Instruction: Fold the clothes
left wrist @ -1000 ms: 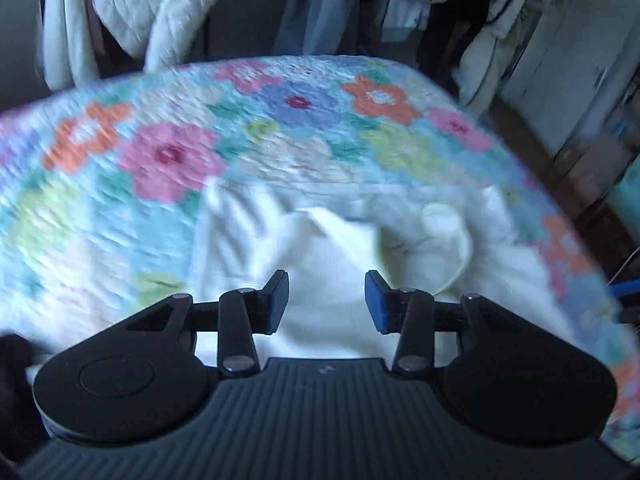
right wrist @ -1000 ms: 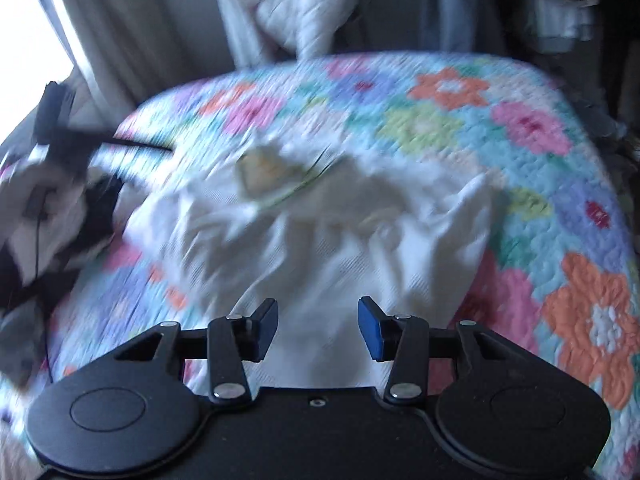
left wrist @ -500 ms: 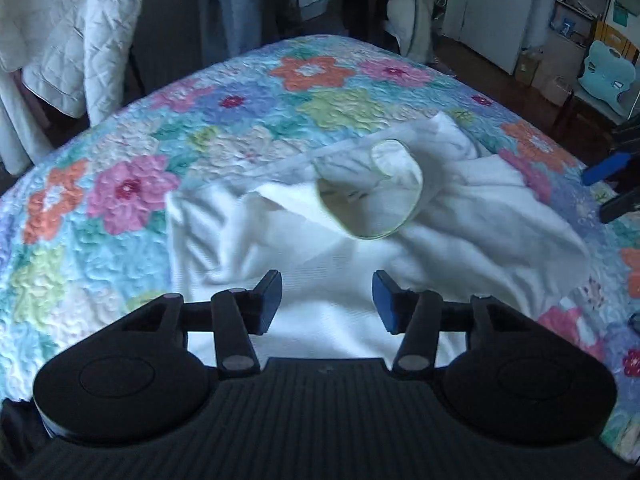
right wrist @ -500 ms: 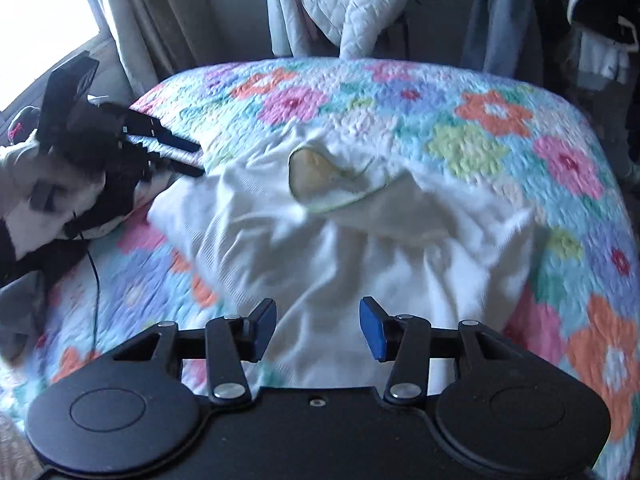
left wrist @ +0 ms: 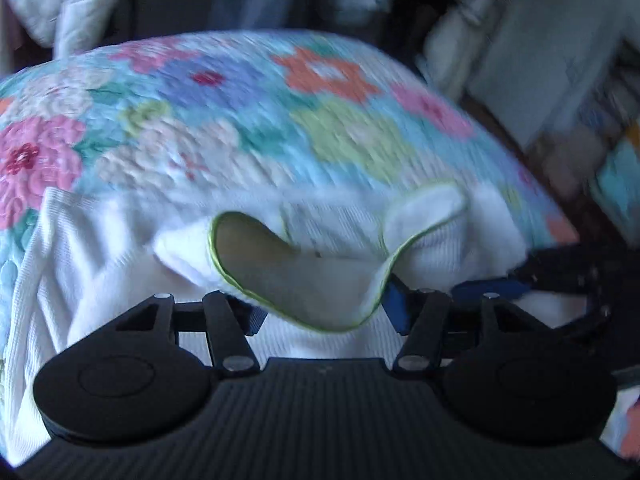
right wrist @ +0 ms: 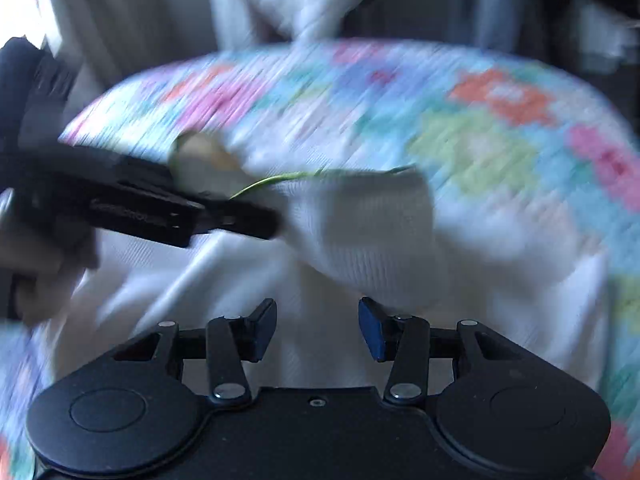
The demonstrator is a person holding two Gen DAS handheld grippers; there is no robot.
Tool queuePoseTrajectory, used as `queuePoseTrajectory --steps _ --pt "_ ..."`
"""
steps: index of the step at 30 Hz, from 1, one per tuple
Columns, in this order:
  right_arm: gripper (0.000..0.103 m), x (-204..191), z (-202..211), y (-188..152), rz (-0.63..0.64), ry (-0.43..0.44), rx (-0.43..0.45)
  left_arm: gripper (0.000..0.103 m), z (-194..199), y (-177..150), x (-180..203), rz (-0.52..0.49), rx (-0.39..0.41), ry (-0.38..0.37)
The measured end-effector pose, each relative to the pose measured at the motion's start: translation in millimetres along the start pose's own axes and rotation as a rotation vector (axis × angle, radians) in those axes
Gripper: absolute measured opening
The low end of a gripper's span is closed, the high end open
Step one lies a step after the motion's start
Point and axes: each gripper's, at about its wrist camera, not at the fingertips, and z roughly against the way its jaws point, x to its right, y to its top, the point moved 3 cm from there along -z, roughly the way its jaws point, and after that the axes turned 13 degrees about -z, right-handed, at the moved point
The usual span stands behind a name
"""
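Note:
A white ribbed garment [left wrist: 100, 264] lies crumpled on the floral quilt [left wrist: 248, 120]. Its green-trimmed neckline [left wrist: 288, 280] gapes open just in front of my left gripper [left wrist: 325, 312]. That gripper is open, and the neckline's lower edge droops across the gap between its blue pads. My right gripper [right wrist: 318, 328] is open over the garment's body [right wrist: 360, 240], with nothing between its fingers. In the right wrist view, the left gripper's fingers [right wrist: 240, 216] reach in from the left to the neckline [right wrist: 276, 179]. The right gripper's blue pads [left wrist: 492, 289] show at the right of the left wrist view.
A person's hand [right wrist: 40, 272] holds the left gripper at the left edge. Quilted white jackets [left wrist: 72, 4] and other clothes hang behind the bed. A door [left wrist: 532, 60] and floor clutter lie past the bed's right side. Both views are blurred by motion.
Both grippers have moved in close to the neckline. The left gripper has come to the collar, whose edge now droops between its pads. Both stay open.

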Motion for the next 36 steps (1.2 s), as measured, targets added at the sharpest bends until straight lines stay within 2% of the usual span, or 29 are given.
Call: queuePoseTrajectory --steps 3,5,6,9,11,12,15,17,18,20,22,26,27,28,30,31,32,33,35,36 --pt "0.048 13.9 15.5 13.2 -0.056 -0.052 0.124 0.059 17.1 10.7 -15.7 0.086 0.111 0.066" --pt "0.049 19.0 32.0 11.2 -0.073 -0.083 0.163 0.065 31.2 13.9 -21.7 0.101 0.135 0.079" --pt "0.049 21.5 43.3 6.8 -0.094 -0.079 0.171 0.07 39.2 13.6 -23.3 0.09 0.131 0.085" --pt "0.059 30.9 86.1 -16.5 -0.207 -0.018 0.172 0.072 73.3 -3.2 -20.5 -0.017 0.065 0.16" --pt "0.073 41.7 119.3 -42.0 -0.332 0.048 0.167 0.073 106.2 -30.2 -22.9 -0.051 0.041 0.175" --pt "0.076 47.4 130.3 -57.4 -0.372 0.062 0.154 0.073 120.1 -46.8 -27.4 -0.033 0.012 0.172" --pt "0.077 65.9 157.5 -105.1 -0.462 0.072 0.102 0.074 158.2 -102.3 -49.0 0.137 -0.059 0.145" --pt "0.077 72.1 163.6 -132.9 -0.475 0.05 0.086 0.074 181.0 -138.0 -62.6 0.255 -0.061 0.158" --pt "0.077 75.9 160.7 -144.4 -0.485 0.048 0.077 0.074 189.4 -153.2 -67.5 0.294 -0.06 0.181" --pt "0.077 83.1 154.2 -163.7 -0.515 0.048 0.068 0.074 201.3 -176.2 -73.3 0.362 -0.052 0.176" --pt "0.077 87.4 148.0 -168.7 -0.542 0.055 0.086 0.077 207.3 -192.8 -78.3 0.446 -0.025 0.153" --pt "0.077 87.0 145.0 -152.3 -0.482 0.043 0.162 0.079 204.2 -208.5 -79.6 0.542 -0.019 0.169" --pt "0.077 86.9 144.2 -148.2 -0.466 0.04 0.181 0.083 201.2 -211.0 -80.6 0.575 -0.003 0.165" --pt "0.066 86.7 143.5 -144.1 -0.451 0.036 0.2 0.085 195.1 -212.9 -82.8 0.61 0.025 0.147" --pt "0.046 86.4 142.1 -135.9 -0.42 0.03 0.237 0.099 181.7 -216.5 -87.9 0.681 0.087 0.105" --pt "0.012 86.3 141.4 -131.8 -0.405 0.027 0.256 0.099 178.4 -216.5 -88.5 0.69 0.11 0.103" --pt "0.005 86.1 140.7 -127.7 -0.389 0.024 0.275 0.095 175.9 -216.1 -88.6 0.692 0.131 0.106" --pt "0.005 85.9 140.0 -123.6 -0.374 0.021 0.293 0.068 173.5 -215.6 -88.6 0.693 0.152 0.109" --pt "0.004 85.6 138.7 -115.4 -0.342 0.014 0.331 0.026 176.0 -204.2 -82.5 0.599 0.159 0.106" --pt "0.004 85.4 138.0 -111.3 -0.327 0.011 0.349 0.023 179.7 -198.4 -79.4 0.548 0.163 0.131"
